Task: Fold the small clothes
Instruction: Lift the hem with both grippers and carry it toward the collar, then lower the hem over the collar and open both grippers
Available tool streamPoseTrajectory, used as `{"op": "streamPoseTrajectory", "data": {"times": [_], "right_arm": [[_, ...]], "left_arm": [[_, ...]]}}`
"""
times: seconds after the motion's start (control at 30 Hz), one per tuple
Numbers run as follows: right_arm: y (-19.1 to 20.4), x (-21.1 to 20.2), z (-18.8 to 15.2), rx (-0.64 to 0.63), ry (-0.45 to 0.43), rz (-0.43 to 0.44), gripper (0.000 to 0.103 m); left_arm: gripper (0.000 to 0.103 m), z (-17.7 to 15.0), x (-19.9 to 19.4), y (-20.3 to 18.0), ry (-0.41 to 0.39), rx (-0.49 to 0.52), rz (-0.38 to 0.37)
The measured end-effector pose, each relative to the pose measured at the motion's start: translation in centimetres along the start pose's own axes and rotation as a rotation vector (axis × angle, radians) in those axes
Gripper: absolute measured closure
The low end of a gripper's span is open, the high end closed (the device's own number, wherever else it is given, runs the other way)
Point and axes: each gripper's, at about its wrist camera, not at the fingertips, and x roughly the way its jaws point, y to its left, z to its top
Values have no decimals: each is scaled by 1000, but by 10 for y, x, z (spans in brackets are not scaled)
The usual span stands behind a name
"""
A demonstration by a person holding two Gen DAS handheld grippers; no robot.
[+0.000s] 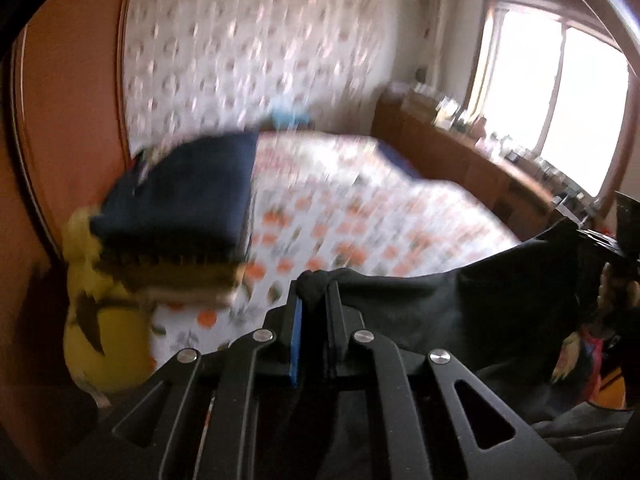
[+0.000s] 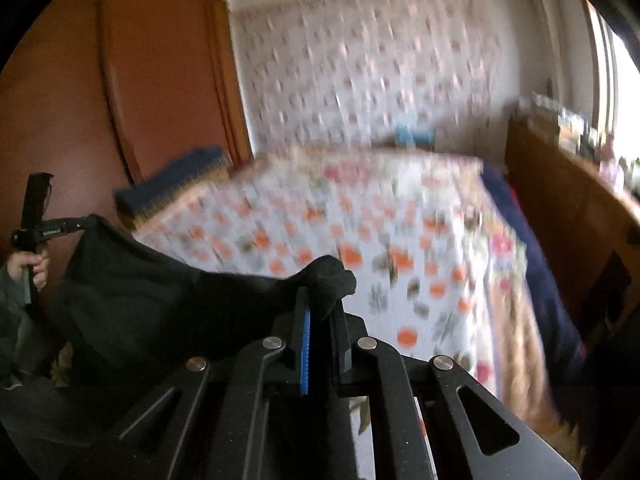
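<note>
A black garment hangs stretched in the air between my two grippers, above the near end of the bed. My left gripper is shut on one bunched corner of it. My right gripper is shut on the other corner of the same black garment. Each view shows the other gripper at the far end of the cloth: the right gripper at the right edge, the left gripper at the left edge. Both views are blurred by motion.
The bed has a white floral cover. A stack of folded clothes, dark blue on top, sits at its left side, also in the right wrist view. A yellow plush toy lies below it. A wooden wardrobe stands left, a cluttered wooden dresser right by the window.
</note>
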Motion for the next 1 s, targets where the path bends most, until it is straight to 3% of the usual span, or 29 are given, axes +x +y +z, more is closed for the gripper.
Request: {"op": "streamPoseTrajectory", "data": {"times": [0.27,0.57,0.83,1.0], "right_arm": [[6,-121,77,-70,-229,20,96],[13,-229,130,-185,-434,-80,96],[6,-257,143,-222,-469,-171,96],[17,-223,140,-215,-416,-212,96]], "left_arm": [[93,66,-113,-37,-271,55,-73],[93,116,-203,-55,-480,147,-70],[93,146,-212,-61,-547,193,-41],[93,144,-182,-61,-518,182,-31]]}}
